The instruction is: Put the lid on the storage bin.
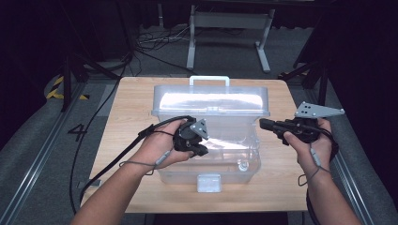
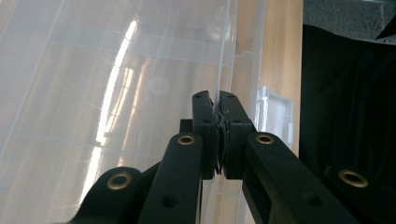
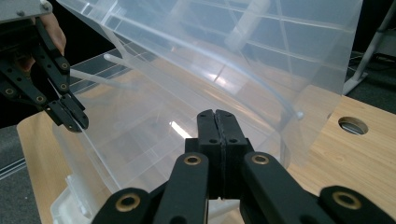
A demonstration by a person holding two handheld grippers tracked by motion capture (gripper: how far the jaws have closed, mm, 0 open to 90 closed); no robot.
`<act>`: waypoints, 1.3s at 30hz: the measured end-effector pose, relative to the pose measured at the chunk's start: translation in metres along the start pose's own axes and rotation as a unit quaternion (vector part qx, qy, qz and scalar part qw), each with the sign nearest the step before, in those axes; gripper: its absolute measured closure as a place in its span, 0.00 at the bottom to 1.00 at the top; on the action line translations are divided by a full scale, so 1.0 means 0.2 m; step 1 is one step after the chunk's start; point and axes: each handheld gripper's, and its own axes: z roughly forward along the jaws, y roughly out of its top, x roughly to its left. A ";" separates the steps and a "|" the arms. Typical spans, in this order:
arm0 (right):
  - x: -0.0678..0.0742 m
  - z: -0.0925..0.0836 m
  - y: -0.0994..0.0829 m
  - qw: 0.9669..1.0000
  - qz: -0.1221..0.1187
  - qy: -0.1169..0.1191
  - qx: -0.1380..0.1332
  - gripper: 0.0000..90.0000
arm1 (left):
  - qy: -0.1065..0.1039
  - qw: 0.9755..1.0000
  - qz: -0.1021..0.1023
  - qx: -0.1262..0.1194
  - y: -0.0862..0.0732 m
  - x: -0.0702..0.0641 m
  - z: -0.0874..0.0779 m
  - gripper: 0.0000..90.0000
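from the high view, the left gripper (image 1: 201,149) sits at the near left rim of a clear plastic box (image 1: 234,140) with its lid (image 1: 211,101) raised, mid-way on a wooden table (image 1: 126,122); the right gripper (image 1: 264,124) meets the box's right rim. grey floor and cables lie beyond. in the left gripper view the jaws pinch the box's thin wall. in the right gripper view the jaws are pressed together, nothing visible between them, the translucent lid tilted above.
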 end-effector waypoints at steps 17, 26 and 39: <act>0.01 0.02 -0.03 1.000 0.011 0.003 -0.005 1.00 | -0.002 0.999 -0.020 -0.039 -0.03 -0.02 -0.03 0.93; 0.01 0.02 -0.05 1.000 0.008 0.003 -0.006 1.00 | 0.017 0.995 -0.045 -0.082 -0.10 -0.04 -0.15 0.94; 0.01 0.00 -0.07 1.000 0.008 0.008 -0.011 1.00 | 0.057 0.987 -0.087 -0.122 -0.27 -0.07 -0.28 0.97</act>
